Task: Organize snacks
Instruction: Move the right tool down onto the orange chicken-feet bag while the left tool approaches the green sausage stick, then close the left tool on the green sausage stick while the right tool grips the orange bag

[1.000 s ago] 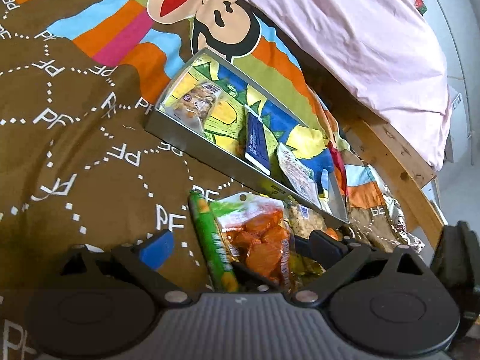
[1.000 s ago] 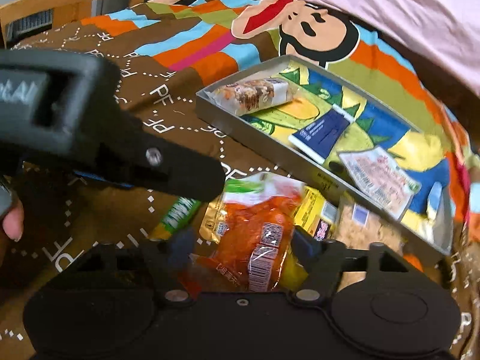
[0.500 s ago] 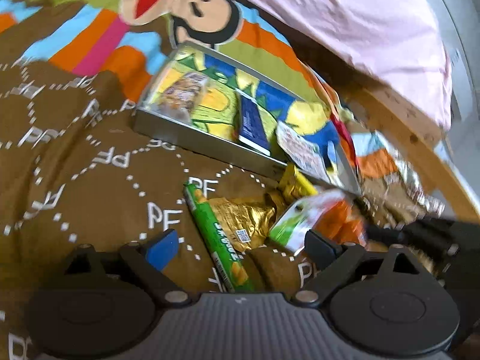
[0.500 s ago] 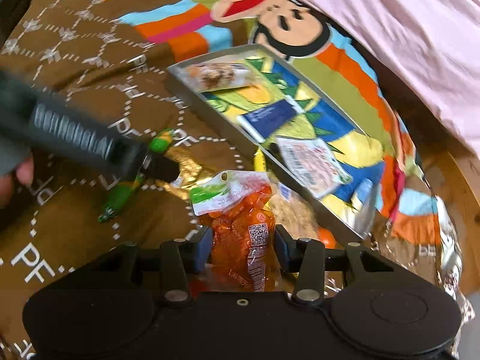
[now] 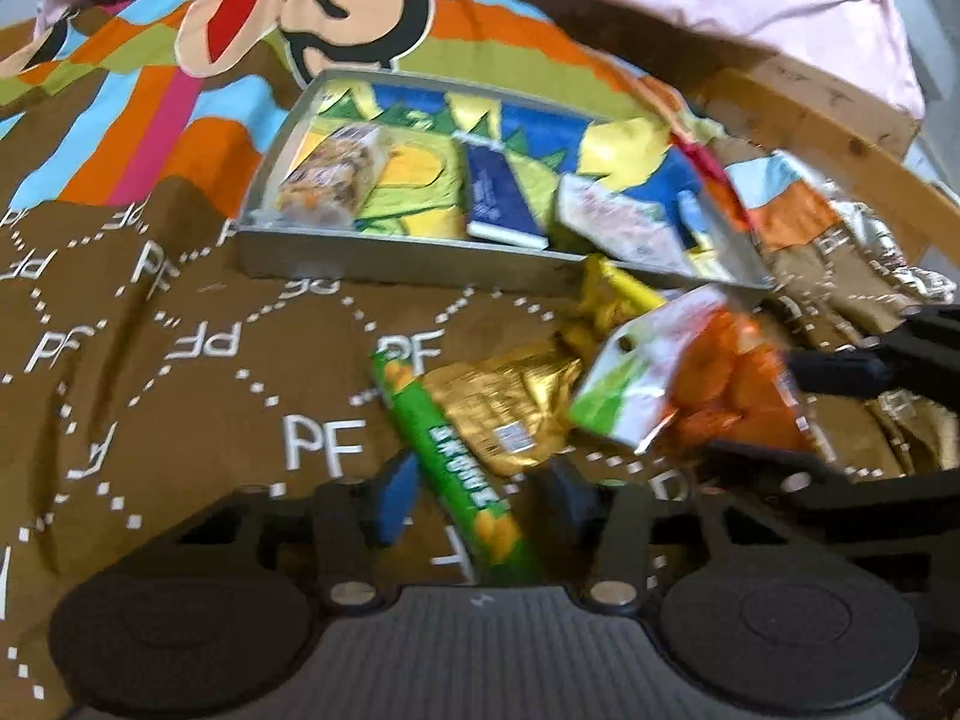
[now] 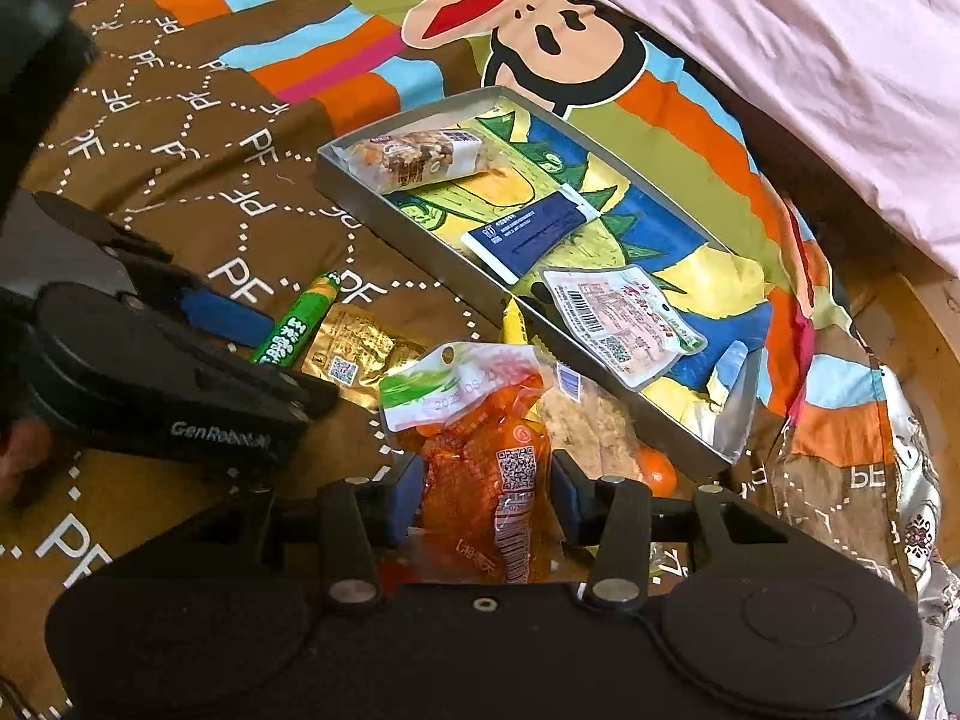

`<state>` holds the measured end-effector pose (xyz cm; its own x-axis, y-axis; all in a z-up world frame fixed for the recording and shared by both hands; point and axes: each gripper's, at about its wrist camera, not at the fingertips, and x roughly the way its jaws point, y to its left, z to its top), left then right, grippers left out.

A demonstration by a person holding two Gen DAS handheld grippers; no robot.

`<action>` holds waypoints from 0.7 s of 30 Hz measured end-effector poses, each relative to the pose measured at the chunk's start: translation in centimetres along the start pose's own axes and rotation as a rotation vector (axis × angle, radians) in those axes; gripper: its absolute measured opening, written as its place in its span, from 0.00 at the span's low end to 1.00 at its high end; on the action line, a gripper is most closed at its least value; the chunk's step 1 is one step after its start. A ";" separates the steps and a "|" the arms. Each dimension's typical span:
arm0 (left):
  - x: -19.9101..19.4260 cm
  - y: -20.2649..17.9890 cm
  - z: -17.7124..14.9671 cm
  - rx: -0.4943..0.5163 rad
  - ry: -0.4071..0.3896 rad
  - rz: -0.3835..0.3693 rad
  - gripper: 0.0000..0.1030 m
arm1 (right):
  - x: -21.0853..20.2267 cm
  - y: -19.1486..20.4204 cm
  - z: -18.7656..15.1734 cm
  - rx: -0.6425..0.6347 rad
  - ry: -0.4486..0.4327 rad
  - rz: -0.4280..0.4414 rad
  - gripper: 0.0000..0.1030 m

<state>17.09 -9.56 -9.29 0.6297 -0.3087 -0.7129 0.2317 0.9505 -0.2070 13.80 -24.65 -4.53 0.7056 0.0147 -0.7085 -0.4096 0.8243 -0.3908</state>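
On the brown bedspread (image 6: 180, 222), right gripper (image 6: 483, 495) clamps the orange snack pack (image 6: 480, 450), lifted just in front of the metal tray (image 5: 390, 264); left gripper (image 5: 480, 495) has jaws apart around the green stick snack (image 5: 456, 456), beside a gold packet (image 5: 510, 414)

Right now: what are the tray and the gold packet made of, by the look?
Tray: looks like thin sheet metal, matte grey, with crisp folded walls and a dull sheen; coated card can't be excluded. Gold packet: likely metallised foil film, glossy, with sharp crinkles and bright reflections, printed with a QR code.
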 end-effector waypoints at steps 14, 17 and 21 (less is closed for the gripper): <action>-0.1 0.9 0.0 -0.021 0.029 -0.003 0.31 | -0.1 2.1 -0.1 -0.068 -0.009 0.038 0.45; -1.0 1.2 -0.2 -0.049 0.046 -0.014 0.28 | -0.5 2.3 -0.2 -0.084 -0.031 0.027 0.45; -1.7 1.8 -0.5 -0.092 0.068 -0.032 0.27 | -0.7 2.3 -0.2 -0.085 -0.049 0.034 0.45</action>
<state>16.05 -7.27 -8.77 0.5703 -0.3391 -0.7482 0.1797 0.9403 -0.2892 12.24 -22.94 -5.04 0.7170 0.0710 -0.6935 -0.4796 0.7722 -0.4167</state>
